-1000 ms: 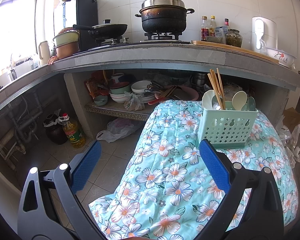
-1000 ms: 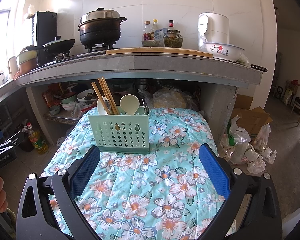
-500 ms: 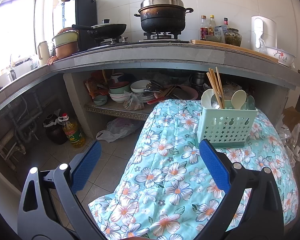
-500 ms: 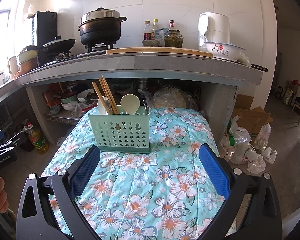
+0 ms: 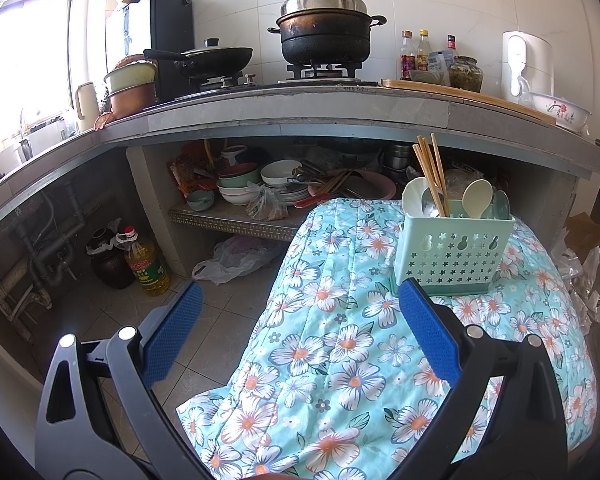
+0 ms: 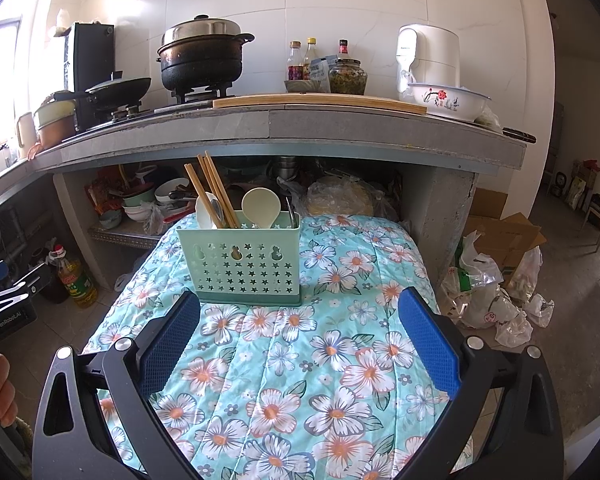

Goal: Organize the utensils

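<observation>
The holder (image 6: pixel 239 264), a pale green box pierced with stars, stands upright on the flowered quilt (image 6: pixel 332 344) toward its far end, a little left of the middle, with a strip of quilt behind it before the far edge drops under the desk (image 6: pixel 284 124). To its right the quilt runs bare to the right edge; in front of it the cloth lies bare up to the right gripper (image 6: pixel 298 328), whose blue fingers (image 6: pixel 428 340) stand wide apart with nothing between them, the left one near the holder's front left corner but not touching. The left gripper (image 5: pixel 296 324) hangs over the quilt's left edge, half above the tiled floor (image 5: pixel 204 320), its fingers (image 5: pixel 426 328) also spread wide and empty; the right one lies in front of the holder's near left corner, and whether it touches cannot be told. In the holder, chopsticks (image 6: pixel 210 188) lean to the left in the left part beside a white spoon (image 6: pixel 204 210); a cream spoon (image 6: pixel 261 206) stands bowl up near the middle; something thin and metal sits at the right end. In the left view a green spoon (image 5: pixel 501 204) shows at that end. Bowls (image 5: pixel 256 184) crowd the shelf (image 5: pixel 228 222) under the desk, and an oil bottle (image 5: pixel 146 262) stands on the floor.
</observation>
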`<action>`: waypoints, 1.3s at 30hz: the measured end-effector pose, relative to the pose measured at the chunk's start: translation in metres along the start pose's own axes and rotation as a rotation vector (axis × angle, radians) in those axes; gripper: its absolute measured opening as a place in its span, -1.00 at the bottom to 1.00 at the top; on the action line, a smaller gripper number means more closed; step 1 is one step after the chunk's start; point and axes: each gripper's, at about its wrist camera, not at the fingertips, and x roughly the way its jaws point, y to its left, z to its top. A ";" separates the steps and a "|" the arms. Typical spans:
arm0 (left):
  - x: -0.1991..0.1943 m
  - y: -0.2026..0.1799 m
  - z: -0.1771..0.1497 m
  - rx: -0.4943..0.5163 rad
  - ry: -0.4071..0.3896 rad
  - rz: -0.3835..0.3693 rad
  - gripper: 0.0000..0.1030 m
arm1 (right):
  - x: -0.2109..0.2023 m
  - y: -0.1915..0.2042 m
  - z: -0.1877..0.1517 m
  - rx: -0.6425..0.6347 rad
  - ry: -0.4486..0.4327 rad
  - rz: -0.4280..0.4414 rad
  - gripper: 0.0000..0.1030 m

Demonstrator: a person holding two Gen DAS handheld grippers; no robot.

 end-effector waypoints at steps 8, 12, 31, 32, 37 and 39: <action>0.000 0.000 0.000 0.002 0.000 0.000 0.84 | 0.000 0.001 0.000 -0.001 0.000 0.001 0.87; 0.000 0.000 -0.001 0.002 0.000 -0.001 0.84 | 0.000 0.001 0.000 0.000 -0.001 0.001 0.87; 0.000 -0.002 -0.001 0.004 0.000 -0.003 0.84 | 0.000 0.001 0.000 -0.002 -0.001 0.004 0.87; 0.000 -0.003 -0.001 0.006 0.000 -0.005 0.84 | 0.000 0.000 0.001 -0.002 -0.001 0.004 0.87; 0.000 -0.004 -0.001 0.008 0.001 -0.007 0.84 | 0.000 0.000 0.001 -0.002 0.000 0.004 0.87; 0.000 -0.004 -0.001 0.008 0.002 -0.007 0.84 | 0.000 0.000 0.001 -0.002 0.000 0.005 0.87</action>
